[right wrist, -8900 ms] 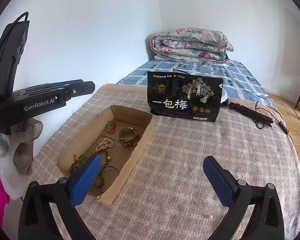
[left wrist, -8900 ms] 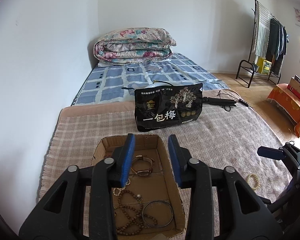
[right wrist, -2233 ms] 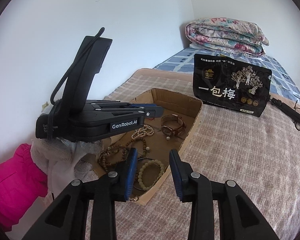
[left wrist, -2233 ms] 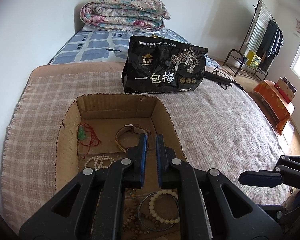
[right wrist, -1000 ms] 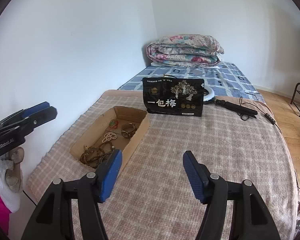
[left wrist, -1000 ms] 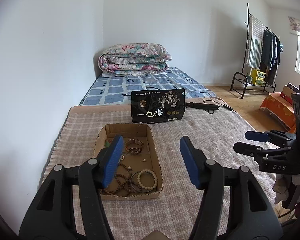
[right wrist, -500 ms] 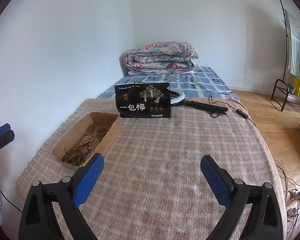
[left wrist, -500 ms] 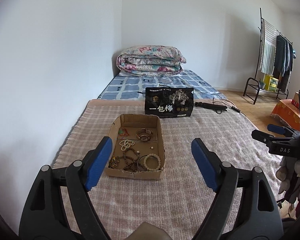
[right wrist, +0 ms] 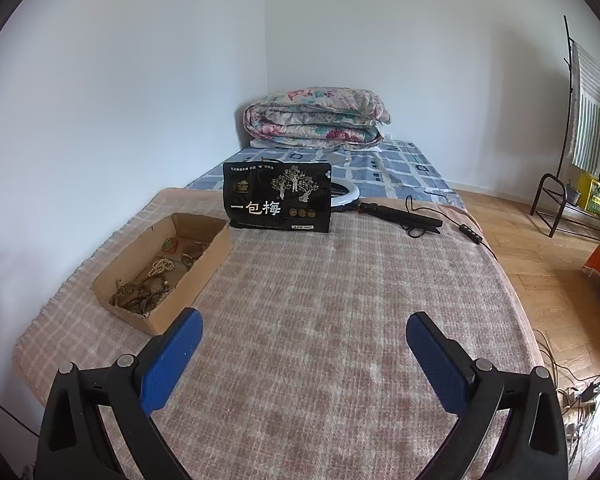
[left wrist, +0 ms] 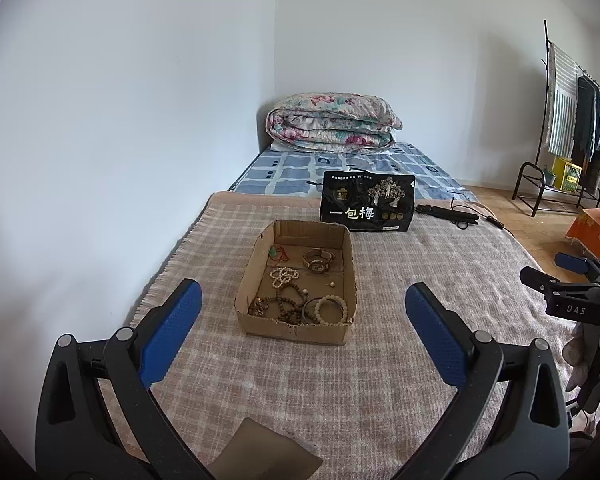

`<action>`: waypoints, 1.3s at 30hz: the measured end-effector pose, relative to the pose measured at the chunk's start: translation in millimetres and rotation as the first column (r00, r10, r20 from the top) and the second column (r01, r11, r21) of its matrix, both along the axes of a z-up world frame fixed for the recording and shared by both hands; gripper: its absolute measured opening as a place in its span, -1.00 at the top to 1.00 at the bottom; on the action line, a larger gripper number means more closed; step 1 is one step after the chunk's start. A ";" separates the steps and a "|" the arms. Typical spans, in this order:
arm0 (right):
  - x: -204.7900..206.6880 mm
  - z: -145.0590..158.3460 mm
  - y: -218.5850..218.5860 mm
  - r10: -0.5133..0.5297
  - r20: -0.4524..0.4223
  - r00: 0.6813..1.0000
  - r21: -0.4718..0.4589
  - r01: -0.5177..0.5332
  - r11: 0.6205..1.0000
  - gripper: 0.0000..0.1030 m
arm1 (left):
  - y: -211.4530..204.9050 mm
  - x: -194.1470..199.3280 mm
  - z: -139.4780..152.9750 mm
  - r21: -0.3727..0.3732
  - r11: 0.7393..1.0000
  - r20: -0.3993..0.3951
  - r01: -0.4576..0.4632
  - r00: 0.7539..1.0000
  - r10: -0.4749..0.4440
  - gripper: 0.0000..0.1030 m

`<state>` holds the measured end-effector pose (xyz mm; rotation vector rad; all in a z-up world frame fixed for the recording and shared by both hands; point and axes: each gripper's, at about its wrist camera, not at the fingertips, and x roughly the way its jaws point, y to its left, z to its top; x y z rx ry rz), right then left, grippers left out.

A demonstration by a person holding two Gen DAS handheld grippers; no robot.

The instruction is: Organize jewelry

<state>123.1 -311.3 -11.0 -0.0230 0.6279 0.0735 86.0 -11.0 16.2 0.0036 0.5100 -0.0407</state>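
Note:
An open cardboard box (left wrist: pixel 292 330) lies on the checked blanket (left wrist: pixel 440 264). In it are a cream bead bracelet (left wrist: pixel 331 309), a brown bead necklace (left wrist: pixel 278 305), a string of white beads (left wrist: pixel 284 276), a watch (left wrist: pixel 318 261) and a green pendant on red cord (left wrist: pixel 275 253). My left gripper (left wrist: pixel 303 289) hovers short of the box, its jaws opening wide with nothing between them. My right gripper (right wrist: pixel 304 317) stands open and empty over bare blanket, to the right of the box (right wrist: pixel 196 268). The right gripper (left wrist: pixel 552 272) also shows at the right edge of the left wrist view.
A black snack bag (left wrist: pixel 367 207) stands upright just behind the box. A black folded stand with a cable (right wrist: pixel 400 216) and a ring light (right wrist: pixel 346 196) lie behind it. A folded floral quilt (left wrist: pixel 332 124) sits at the wall. A clothes rack (left wrist: pixel 572 128) stands far right.
Both grippers have drawn back from the box, which now looks smaller and farther away. Both pairs of jaws have spread wider.

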 end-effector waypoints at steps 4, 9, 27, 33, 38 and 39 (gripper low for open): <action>-1.2 -0.8 5.2 0.007 0.006 1.000 -0.028 -0.007 1.000 -1.00 | -1.7 -3.3 -4.2 0.022 1.000 -0.010 0.006 1.000 -0.005 -1.00; -3.5 -2.0 7.6 0.010 0.008 1.000 -0.044 -0.010 0.999 -1.00 | -0.6 -5.7 -5.9 0.011 1.000 -0.015 0.006 1.000 -0.006 -1.00; -6.5 -0.7 4.7 0.000 0.013 1.000 -0.044 0.000 0.999 -1.00 | -1.8 -12.2 -0.2 0.022 1.000 0.008 0.005 1.000 -0.005 -1.00; -6.3 -1.0 4.4 0.000 0.012 1.000 -0.044 0.000 0.999 -1.00 | -2.1 -11.8 0.6 0.020 1.000 0.010 0.003 1.000 -0.003 -1.00; -6.6 -2.1 2.1 -0.007 0.010 1.000 -0.040 0.007 0.999 -1.00 | -2.8 -11.2 2.2 0.028 1.000 0.016 0.001 1.000 -0.002 -1.00; -6.6 -2.4 1.6 -0.008 0.010 1.000 -0.040 0.008 0.999 -1.00 | -2.8 -11.2 2.1 0.026 1.000 0.015 0.002 1.000 -0.002 -1.00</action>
